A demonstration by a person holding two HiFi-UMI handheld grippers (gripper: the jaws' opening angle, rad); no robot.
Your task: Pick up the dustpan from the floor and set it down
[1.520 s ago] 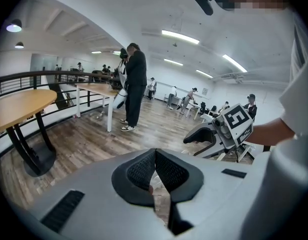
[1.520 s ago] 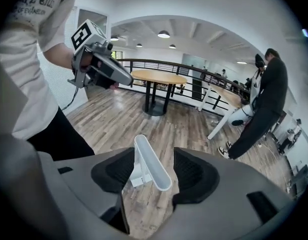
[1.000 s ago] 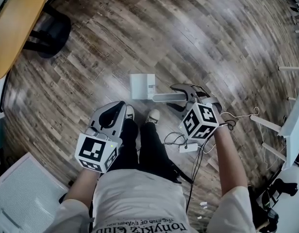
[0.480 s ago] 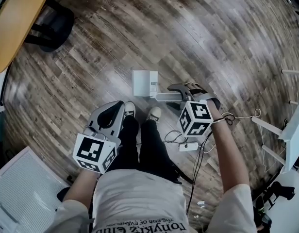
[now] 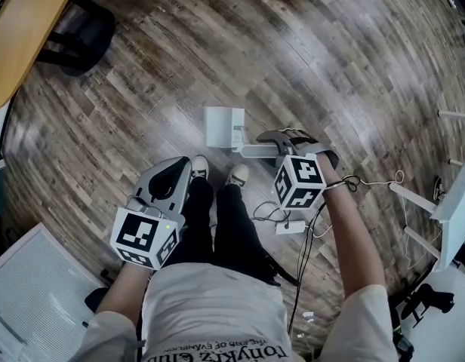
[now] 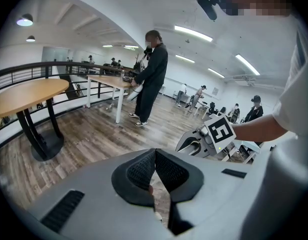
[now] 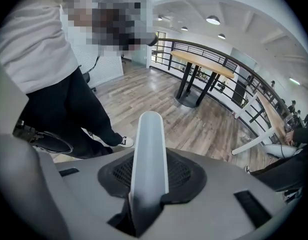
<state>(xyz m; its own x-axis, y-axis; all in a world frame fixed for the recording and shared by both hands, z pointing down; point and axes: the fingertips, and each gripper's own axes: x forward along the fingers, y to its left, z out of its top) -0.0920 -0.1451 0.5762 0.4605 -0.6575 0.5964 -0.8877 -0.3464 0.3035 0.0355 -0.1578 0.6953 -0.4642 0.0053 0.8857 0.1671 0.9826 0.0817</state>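
Note:
A white dustpan (image 5: 223, 127) lies on the wood floor in front of the person's shoes, its pale handle (image 5: 257, 151) pointing right. My right gripper (image 5: 276, 142) is down at that handle. In the right gripper view the handle (image 7: 149, 144) runs up between the black pads, and the jaws of my right gripper (image 7: 149, 176) have just been closing and now press on it. My left gripper (image 5: 180, 173) hangs over the person's left leg, away from the dustpan. In the left gripper view my left gripper (image 6: 155, 166) has its pads together with nothing between them.
A round wooden table (image 5: 21, 36) with a black base (image 5: 85, 29) stands at the upper left. A white slatted panel (image 5: 29, 300) lies at the lower left. Cables (image 5: 293, 217) trail by the right arm. White furniture legs (image 5: 444, 194) stand at the right. Another person (image 6: 151, 79) stands farther off.
My right gripper has sunk a little onto the dustpan handle and its jaws have closed around it. The dustpan rests where it was. My left gripper has barely moved.

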